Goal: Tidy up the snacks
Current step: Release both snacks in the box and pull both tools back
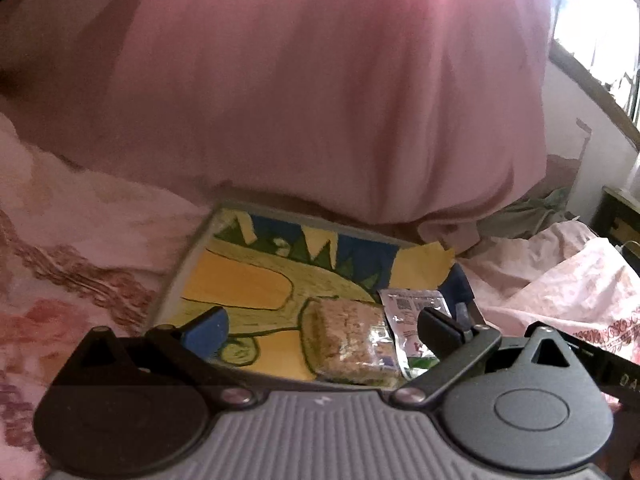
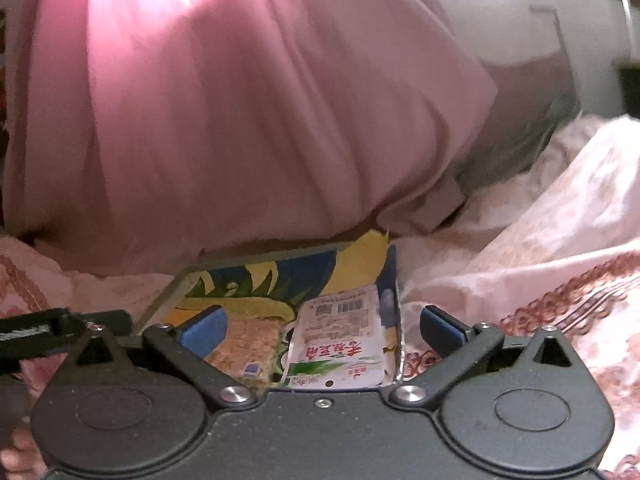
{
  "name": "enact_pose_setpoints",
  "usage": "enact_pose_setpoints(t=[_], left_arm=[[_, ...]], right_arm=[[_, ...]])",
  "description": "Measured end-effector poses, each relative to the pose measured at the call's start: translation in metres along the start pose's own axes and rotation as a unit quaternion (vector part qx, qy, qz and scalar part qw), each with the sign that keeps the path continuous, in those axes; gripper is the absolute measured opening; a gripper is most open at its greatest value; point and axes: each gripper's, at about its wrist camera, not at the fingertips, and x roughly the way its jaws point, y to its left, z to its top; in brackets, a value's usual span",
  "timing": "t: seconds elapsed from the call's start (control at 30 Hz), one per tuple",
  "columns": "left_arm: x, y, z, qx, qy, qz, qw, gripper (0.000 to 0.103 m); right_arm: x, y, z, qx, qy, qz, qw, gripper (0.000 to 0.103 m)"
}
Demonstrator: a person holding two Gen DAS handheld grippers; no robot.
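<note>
On the bed (image 1: 100,240), a cartoon-printed box (image 1: 240,280) abuts a pink pillow (image 1: 320,100); its left half lies bare. Left gripper (image 1: 320,326) and right gripper (image 2: 320,326) jaws gape wide, empty, above the granola bar (image 1: 348,344) and white packet (image 2: 336,336).

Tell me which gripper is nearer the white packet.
Right, by a little. The right gripper hovers open straight over the white packet in the tray; the left gripper, also open, centres on the cereal bar beside it.
</note>
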Motion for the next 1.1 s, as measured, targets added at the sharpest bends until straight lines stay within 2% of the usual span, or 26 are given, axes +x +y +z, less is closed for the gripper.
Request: enact_pose_setpoints(t=[0.2, 0.33, 0.43, 0.63, 0.83, 0.97, 1.1], left_arm=[[-0.057, 0.001, -0.020, 0.025, -0.043, 0.010, 0.9987, 0.103], [-0.089, 0.004, -0.034, 0.037, -0.056, 0.013, 0.9977, 0.103], [-0.108, 0.006, -0.043, 0.048, -0.059, 0.018, 0.9969, 0.103], [-0.144, 0.013, -0.065, 0.060, -0.061, 0.032, 0.9959, 0.103], [-0.175, 0.031, -0.099, 0.061, -0.041, 0.052, 0.9960, 0.103], [-0.188, 0.038, -0.116, 0.100, -0.029, 0.053, 0.9932, 0.103], [-0.195, 0.042, -0.120, 0.106, -0.025, 0.046, 0.9930, 0.103]], right_arm=[[-0.056, 0.024, -0.018, -0.061, -0.053, -0.027, 0.996, 0.102], [-0.086, 0.037, -0.030, -0.088, -0.068, -0.040, 0.993, 0.102], [-0.102, 0.045, -0.036, -0.078, -0.068, -0.040, 0.994, 0.102], [-0.131, 0.062, -0.058, -0.083, -0.052, -0.041, 0.994, 0.102], [-0.157, 0.073, -0.076, -0.068, -0.039, -0.050, 0.996, 0.102], [-0.170, 0.083, -0.088, -0.072, -0.022, -0.051, 0.996, 0.102], [-0.176, 0.094, -0.101, -0.078, 0.006, -0.059, 0.995, 0.102]])
